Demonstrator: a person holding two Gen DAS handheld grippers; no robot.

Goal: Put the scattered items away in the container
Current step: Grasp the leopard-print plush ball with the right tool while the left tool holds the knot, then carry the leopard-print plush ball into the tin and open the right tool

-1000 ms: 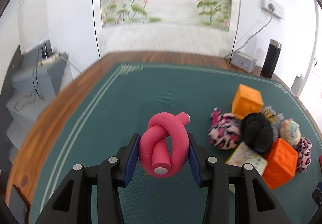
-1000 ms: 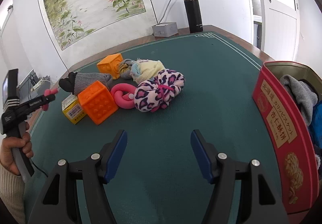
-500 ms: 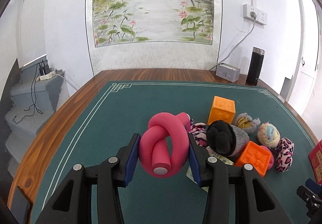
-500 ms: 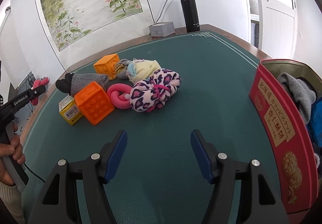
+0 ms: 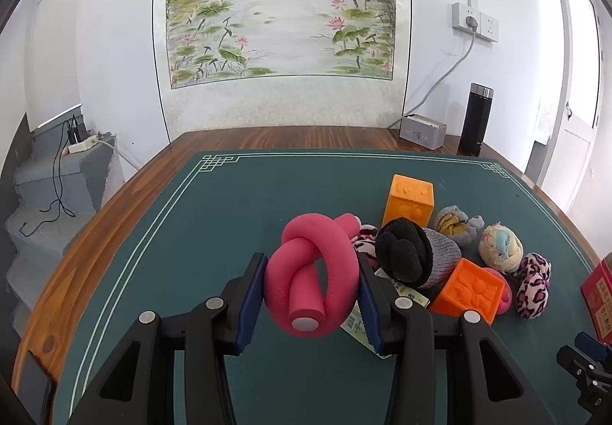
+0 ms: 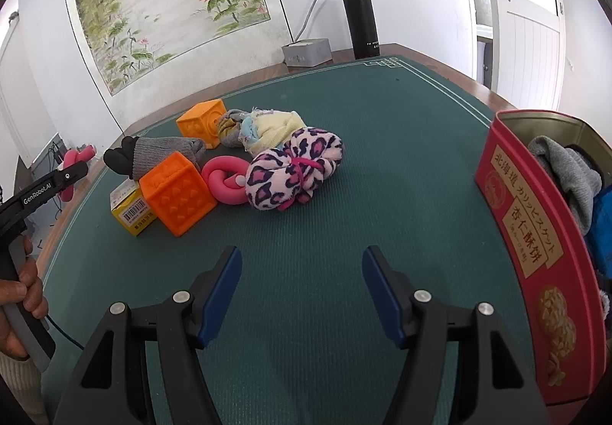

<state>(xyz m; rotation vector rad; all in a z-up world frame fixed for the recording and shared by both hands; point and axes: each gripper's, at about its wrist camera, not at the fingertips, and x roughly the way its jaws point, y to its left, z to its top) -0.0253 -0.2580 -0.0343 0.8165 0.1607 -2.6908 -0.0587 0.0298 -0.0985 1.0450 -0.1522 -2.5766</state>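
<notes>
Bright, even daylight fills both views, the white wall (image 5: 114, 54) near blown out and the door (image 6: 531, 39) at the right glowing with pale glare. Shadows on the green mat (image 6: 382, 165) are soft and short, pooled right under the toys, and everything from the gripper fingers to the painting (image 5: 279, 4) reads sharp with no motion blur. Heavy fisheye bend curves the mat's border lines and the wall edges, and black vignette eats every corner.
</notes>
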